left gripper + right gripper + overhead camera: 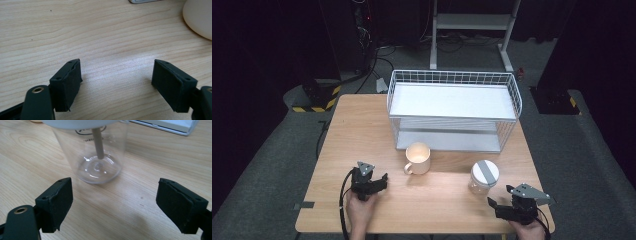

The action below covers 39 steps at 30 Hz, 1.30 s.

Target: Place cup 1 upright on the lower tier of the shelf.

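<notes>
A cream mug [417, 158] stands on the wooden table [362, 130] in front of a white wire rack [454, 110]. To its right is a clear jar [484, 176] with a grey and white lid. My left gripper [379, 181] rests near the table's front left, jaws open toward the mug, with bare wood between them. In the left gripper view, the left gripper [116, 72] is open and the mug [200, 17] sits at the top right. My right gripper [497, 206] lies just short of the jar. In the right gripper view, the right gripper [115, 192] is open, with the jar [97, 157] ahead of its jaws.
The rack has two white shelves and a wire rim and takes up the back right of the table. Its base edge [175, 126] lies beyond the jar. A grey stem [98, 142] hangs inside the jar. Dark floor, cables and a metal stand [472, 30] lie behind the table.
</notes>
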Tool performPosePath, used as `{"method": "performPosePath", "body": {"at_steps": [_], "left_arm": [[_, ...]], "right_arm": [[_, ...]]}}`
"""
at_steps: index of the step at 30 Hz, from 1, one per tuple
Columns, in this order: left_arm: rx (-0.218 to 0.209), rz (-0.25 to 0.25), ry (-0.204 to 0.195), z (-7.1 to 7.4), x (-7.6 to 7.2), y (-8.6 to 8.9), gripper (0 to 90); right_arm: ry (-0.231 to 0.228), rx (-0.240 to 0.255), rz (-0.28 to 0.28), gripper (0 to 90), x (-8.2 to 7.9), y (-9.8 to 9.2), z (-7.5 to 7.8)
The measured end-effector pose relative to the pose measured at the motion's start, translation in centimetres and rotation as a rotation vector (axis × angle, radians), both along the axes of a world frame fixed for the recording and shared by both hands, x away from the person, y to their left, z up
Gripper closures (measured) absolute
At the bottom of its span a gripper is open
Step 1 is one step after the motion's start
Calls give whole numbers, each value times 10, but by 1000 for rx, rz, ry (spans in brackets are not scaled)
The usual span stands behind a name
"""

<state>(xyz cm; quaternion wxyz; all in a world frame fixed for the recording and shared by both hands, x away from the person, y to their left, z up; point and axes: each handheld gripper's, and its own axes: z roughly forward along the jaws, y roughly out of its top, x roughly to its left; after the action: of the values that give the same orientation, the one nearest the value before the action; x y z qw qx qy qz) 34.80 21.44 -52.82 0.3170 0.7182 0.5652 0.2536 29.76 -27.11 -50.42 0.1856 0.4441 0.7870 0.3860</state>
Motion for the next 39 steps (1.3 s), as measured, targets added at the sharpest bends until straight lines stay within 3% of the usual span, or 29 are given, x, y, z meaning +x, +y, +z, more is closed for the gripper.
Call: {"method": "performPosePath", "body": {"at_steps": [28, 39], "left_arm": [[0, 0, -1, 0, 0, 0, 236], [0, 0, -1, 0, 0, 0, 236]], "right_arm": [[-54, -12, 93, 136, 31, 37, 13], [-66, -3, 84, 140, 39, 42, 13]]}}
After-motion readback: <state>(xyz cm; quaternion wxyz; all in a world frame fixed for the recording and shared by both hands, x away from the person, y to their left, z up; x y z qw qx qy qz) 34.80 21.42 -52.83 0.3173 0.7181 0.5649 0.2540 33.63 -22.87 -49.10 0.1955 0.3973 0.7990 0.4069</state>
